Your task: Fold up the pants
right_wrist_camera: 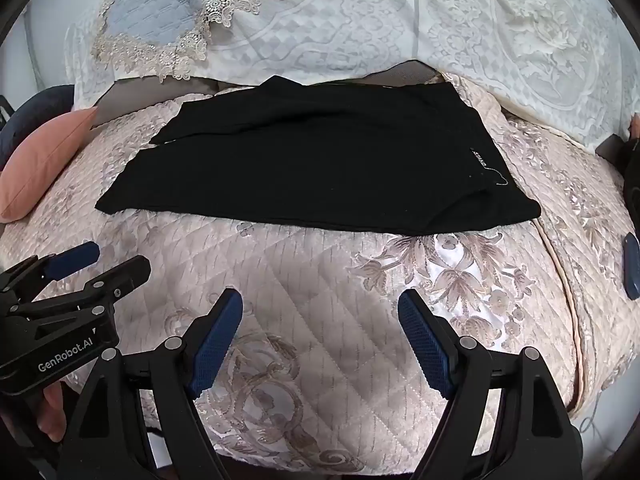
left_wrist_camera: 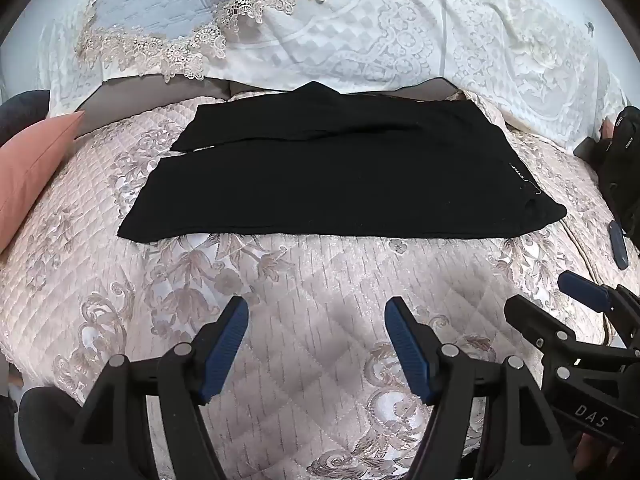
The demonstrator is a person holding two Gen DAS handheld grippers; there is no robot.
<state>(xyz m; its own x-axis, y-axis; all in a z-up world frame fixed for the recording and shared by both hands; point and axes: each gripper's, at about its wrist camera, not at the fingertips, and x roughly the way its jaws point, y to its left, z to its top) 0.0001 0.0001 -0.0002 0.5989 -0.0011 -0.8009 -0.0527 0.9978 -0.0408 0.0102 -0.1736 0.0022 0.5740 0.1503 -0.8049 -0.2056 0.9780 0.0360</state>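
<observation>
My left gripper (left_wrist_camera: 316, 344) hangs with its jaws spread as wide as they go and nothing between them, only quilt below; my right gripper (right_wrist_camera: 320, 340) is the same, wide open and empty. Each shows at the other's side, so the two sit close together, tilted down toward the bed.

From either pair of tongs the pants (left_wrist_camera: 340, 184) lie ahead at twelve o'clock, apart from the blue ribbed pads, with a bare band of quilt between. Their long axis runs crosswise, nine to three. The waistband end with its small white label (right_wrist_camera: 478, 160) is toward three o'clock, so I judge my right hand nearer to it; the leg ends, split by a thin gap, point toward nine o'clock, nearer my left.

The pants are matte black knit, lying fairly flat and soft-edged, with one far corner peaked up. Beneath is a glossy pink quilted bedspread (left_wrist_camera: 320, 320) with raised floral embroidery. A salmon pillow (left_wrist_camera: 32, 168) sits at nine o'clock, white lace cloth (right_wrist_camera: 480, 40) beyond at twelve.
</observation>
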